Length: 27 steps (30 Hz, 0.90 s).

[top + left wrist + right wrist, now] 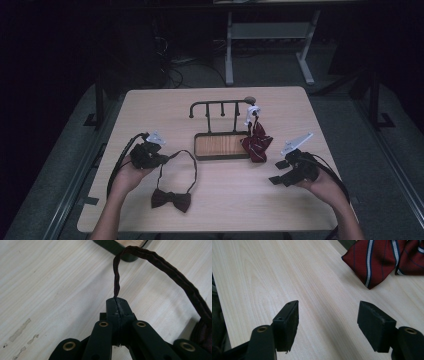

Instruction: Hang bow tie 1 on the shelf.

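A pale wood-grain counter is sitting in a dim room, with grey carpet around it and the white legs of another desk standing behind. The left gripper, at the counter's left, is pinching the thin strap of a dark bow tie between fully closed jaws; the strap is looping up and away, while the bow itself is lying on the counter nearer the person. The right gripper is hovering at the right with jaws spread wide and nothing between them. A dark rack with a wooden base is standing mid-counter, and a red striped tie is hanging from its right end, its tips touching the counter.
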{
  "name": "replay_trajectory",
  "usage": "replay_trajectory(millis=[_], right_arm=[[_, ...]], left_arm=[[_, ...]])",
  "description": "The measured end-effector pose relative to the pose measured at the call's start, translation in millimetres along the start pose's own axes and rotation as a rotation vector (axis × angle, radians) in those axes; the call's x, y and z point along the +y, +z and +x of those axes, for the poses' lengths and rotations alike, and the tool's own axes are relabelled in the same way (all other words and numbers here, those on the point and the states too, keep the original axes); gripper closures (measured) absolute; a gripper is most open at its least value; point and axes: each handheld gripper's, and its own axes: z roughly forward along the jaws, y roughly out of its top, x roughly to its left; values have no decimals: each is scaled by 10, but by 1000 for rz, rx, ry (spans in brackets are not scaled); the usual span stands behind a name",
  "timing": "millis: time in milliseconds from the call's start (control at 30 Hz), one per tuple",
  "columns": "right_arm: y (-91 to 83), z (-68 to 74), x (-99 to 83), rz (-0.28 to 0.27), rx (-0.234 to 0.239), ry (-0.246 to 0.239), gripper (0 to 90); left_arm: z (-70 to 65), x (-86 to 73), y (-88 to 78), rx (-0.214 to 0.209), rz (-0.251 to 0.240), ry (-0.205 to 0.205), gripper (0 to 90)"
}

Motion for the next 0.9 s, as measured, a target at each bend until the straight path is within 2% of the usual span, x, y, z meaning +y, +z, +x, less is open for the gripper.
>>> replay_trajectory(millis=[367,600,900], right_arm=[[44,-17,-5,10,5,-1,326],[28,-18,-9,7,-4,2,319],[1,-25,-24,1,-6,4,316]], left_arm=[[-81,88,-98,-5,-9,33,899],[-124,181,-243,-9,-3,84,900],[-135,237,-339,-30,-8,101,900]])
